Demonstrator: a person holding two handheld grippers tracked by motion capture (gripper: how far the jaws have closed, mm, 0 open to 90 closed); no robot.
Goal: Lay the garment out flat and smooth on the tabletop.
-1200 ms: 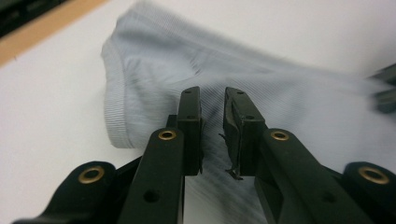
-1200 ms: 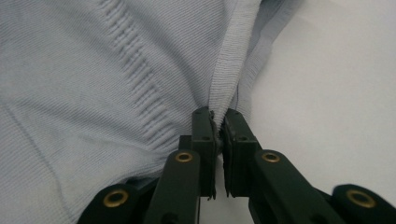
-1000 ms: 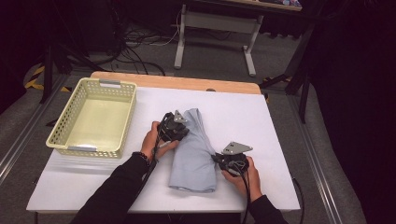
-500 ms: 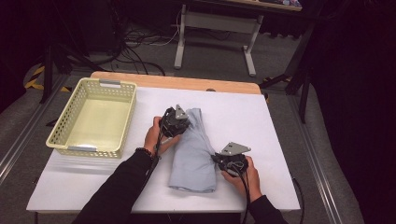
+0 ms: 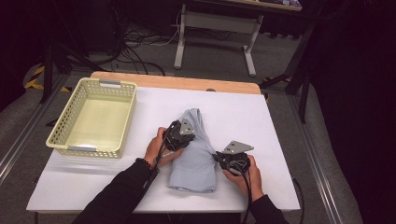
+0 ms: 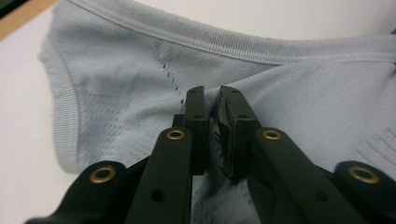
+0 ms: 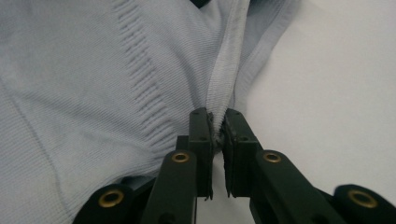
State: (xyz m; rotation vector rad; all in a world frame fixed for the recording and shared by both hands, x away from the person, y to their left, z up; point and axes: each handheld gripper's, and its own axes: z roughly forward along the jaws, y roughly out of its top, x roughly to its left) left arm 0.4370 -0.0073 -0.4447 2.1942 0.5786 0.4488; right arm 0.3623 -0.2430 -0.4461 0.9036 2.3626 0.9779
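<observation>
A light blue knit garment lies folded lengthwise in the middle of the white table. My left gripper sits over the garment's upper left part. Its jaws have just been closing, and in the left gripper view they stand almost together, pinching a fold of the blue cloth. My right gripper is at the garment's right edge. In the right gripper view it is shut on the ribbed hem, low over the table.
A pale yellow perforated basket stands empty at the table's left. A wooden strip runs along the far edge. Beyond it are floor cables and a metal frame's legs.
My left gripper has moved right, onto the garment, and the cloth's left side has come along with it. The right gripper has stayed put.
</observation>
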